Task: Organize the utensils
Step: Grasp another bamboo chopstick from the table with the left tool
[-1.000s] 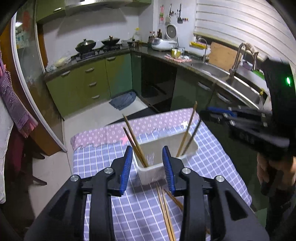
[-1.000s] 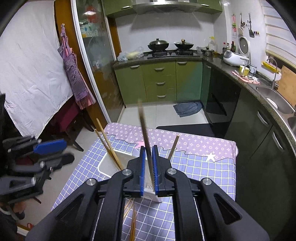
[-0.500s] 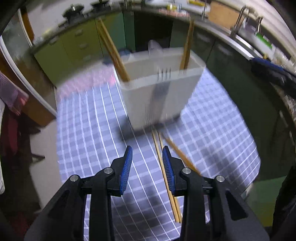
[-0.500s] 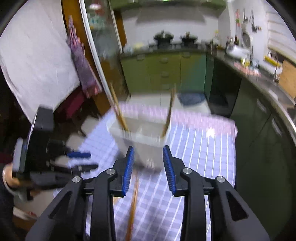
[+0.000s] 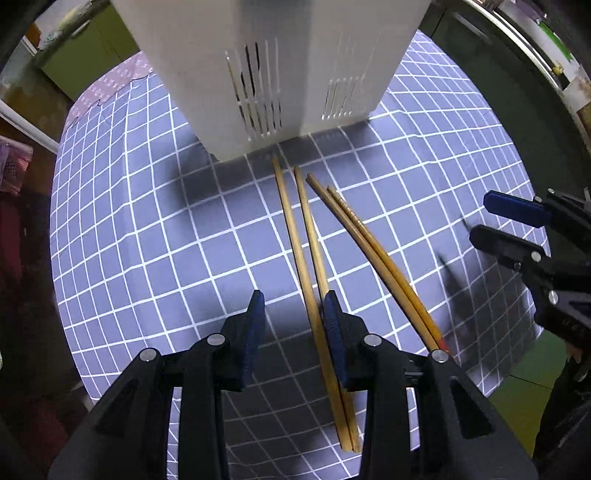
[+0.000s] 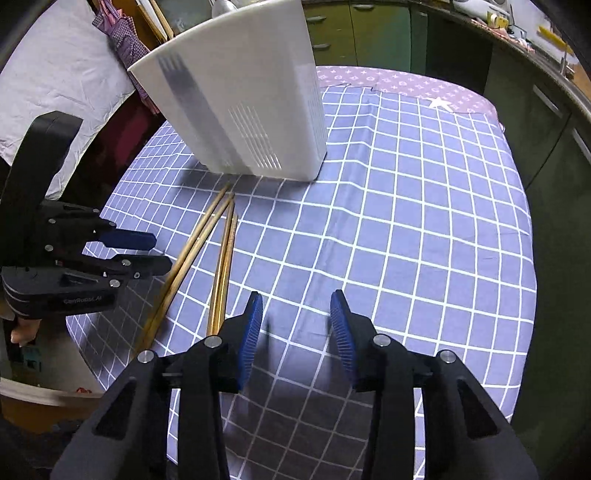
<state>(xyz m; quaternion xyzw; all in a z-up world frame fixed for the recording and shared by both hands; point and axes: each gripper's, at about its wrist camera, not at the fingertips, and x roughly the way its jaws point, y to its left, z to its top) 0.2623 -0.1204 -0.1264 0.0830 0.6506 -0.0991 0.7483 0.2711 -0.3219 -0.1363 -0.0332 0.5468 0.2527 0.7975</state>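
Observation:
A white slotted utensil holder stands on the blue checked tablecloth. In front of it lie a light pair of chopsticks and a darker pair. My left gripper points down over the cloth, open and empty. The light pair runs under its right finger. In the right wrist view the holder is at the upper left, with chopstick ends sticking out. Both pairs lie left of my right gripper, whose jaws are opening with only cloth between them.
Each gripper shows in the other's view: the right one at the cloth's right edge, the left one beside the chopsticks. Green cabinets and a dark counter run behind the table. Bare checked cloth stretches to the right.
Both grippers have dropped from above the holder to just over the cloth. The right gripper was shut on a chopstick a second ago; its jaws have parted and the chopstick is gone from them.

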